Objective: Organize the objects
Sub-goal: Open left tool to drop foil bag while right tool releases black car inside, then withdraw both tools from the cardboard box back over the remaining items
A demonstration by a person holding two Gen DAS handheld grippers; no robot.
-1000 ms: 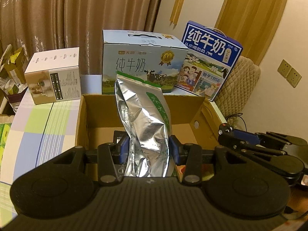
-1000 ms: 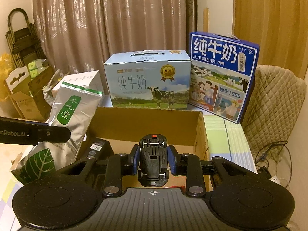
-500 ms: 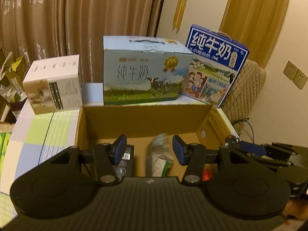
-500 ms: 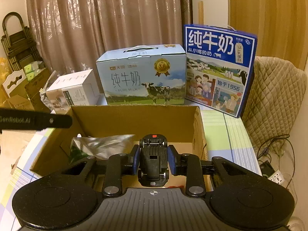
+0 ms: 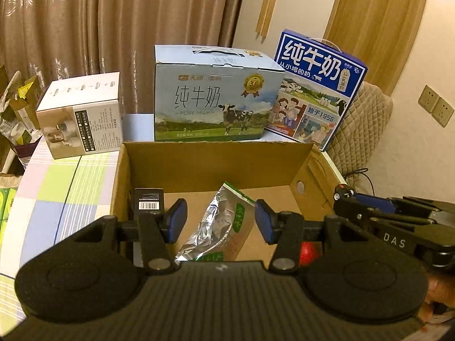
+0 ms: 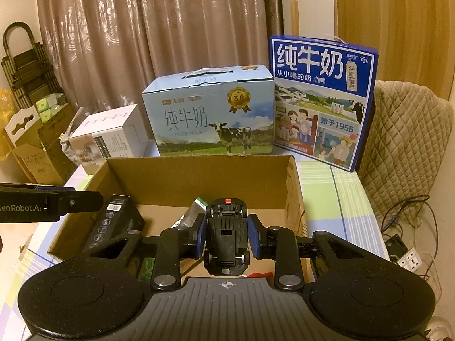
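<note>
Over the carton [image 5: 159, 153], my left gripper [image 5: 220, 220] has its jaws apart with nothing pressed between the pads; they have just been opening. The foil pouch [image 5: 216, 227] lies below them on the carton floor, slanted, its sealed end toward the back wall, clear of both pads. A black box [image 5: 149, 200] stands in the left corner, and something red [image 5: 308, 251] shows at the right, mostly hidden. Seen from this side, the right gripper [image 5: 369, 210] hangs past the carton's right wall.

From the right wrist, my right gripper [image 6: 226, 234] is clamped narrowly on a black toy car [image 6: 226, 241], underside facing the camera, held above the carton's open floor. The pouch end [image 6: 196, 211] peeks out just left of the car. I judge the bare cardboard to the right is the best spot: lower the car close to the floor before letting go, keeping it off the pouch and the red thing.
</note>
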